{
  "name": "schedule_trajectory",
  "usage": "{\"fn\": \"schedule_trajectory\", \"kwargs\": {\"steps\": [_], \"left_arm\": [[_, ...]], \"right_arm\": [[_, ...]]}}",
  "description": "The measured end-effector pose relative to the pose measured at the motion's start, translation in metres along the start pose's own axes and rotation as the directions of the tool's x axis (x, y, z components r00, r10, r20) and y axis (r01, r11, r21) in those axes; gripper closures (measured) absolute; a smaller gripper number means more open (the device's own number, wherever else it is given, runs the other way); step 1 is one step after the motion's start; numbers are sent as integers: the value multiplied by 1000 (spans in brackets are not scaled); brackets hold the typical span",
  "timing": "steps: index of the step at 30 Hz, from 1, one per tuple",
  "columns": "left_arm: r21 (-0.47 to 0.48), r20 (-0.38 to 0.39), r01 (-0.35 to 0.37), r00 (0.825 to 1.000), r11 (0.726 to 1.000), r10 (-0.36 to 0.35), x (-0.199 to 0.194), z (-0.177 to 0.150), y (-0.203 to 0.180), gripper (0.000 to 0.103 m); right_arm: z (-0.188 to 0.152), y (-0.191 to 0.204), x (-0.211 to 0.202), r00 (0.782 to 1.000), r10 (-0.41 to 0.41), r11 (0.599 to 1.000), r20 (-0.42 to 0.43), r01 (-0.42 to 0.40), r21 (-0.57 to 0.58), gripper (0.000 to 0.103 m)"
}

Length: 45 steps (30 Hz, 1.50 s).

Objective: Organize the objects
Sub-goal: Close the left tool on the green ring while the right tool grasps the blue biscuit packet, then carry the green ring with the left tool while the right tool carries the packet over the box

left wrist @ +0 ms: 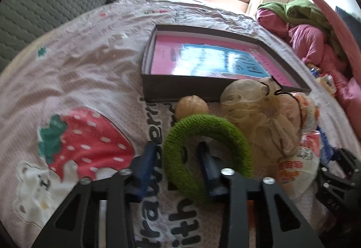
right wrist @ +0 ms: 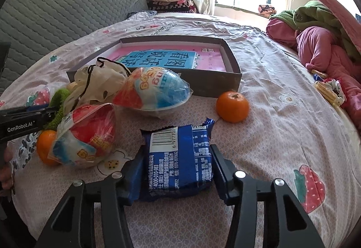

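Left gripper: fingers spread; one finger passes through the hole of the green knitted ring, the other lies outside the ring's left rim, so the rim sits between them. Whether they press it cannot be told.
Green ring: lower centre of the left wrist view, on the bedspread, just below a walnut.
Right gripper: fingers close against both sides of the blue snack packet, grasping it.
Blue packet: lower centre of the right wrist view, barcode side up, between the fingers.
Box: grey, shallow, mid frame, holding a pink and blue book.
Nearby: tangerine right of the packet; second tangerine at left, partly under a wrapped egg toy; another egg toy before the box.
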<state>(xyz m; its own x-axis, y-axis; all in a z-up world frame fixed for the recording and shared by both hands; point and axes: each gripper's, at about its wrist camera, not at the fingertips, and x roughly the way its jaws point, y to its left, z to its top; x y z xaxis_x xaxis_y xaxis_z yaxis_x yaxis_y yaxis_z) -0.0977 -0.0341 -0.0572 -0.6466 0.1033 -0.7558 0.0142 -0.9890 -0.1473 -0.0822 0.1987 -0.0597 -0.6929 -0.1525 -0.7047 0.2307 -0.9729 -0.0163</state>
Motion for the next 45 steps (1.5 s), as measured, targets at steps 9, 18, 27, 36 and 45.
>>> {"fn": "schedule_trajectory", "kwargs": {"steps": [9,18,27,36,45], "left_arm": [[-25,38,53,998,998,-52,-9,-5,3,88],[-19,130,71,989,997,-68,-31,-3,1,89],[8,200,61,978,998,-62,-54,-2,-7,90],[26,248,41,968,999,-46,-68,3,-11,90],[21,268,54,962,998,-57,-67,11,-10,90]], "right_arm": [[-3,-4,-8,999,29,999,44,-30,31,51],[-2,-8,-22,993,58,997,102,-63,48,51],[0,-12,-34,987,66,996,146,-75,57,51],[5,-11,-40,981,66,996,183,-76,47,51],[17,-12,-42,975,68,996,210,-79,44,51]]}}
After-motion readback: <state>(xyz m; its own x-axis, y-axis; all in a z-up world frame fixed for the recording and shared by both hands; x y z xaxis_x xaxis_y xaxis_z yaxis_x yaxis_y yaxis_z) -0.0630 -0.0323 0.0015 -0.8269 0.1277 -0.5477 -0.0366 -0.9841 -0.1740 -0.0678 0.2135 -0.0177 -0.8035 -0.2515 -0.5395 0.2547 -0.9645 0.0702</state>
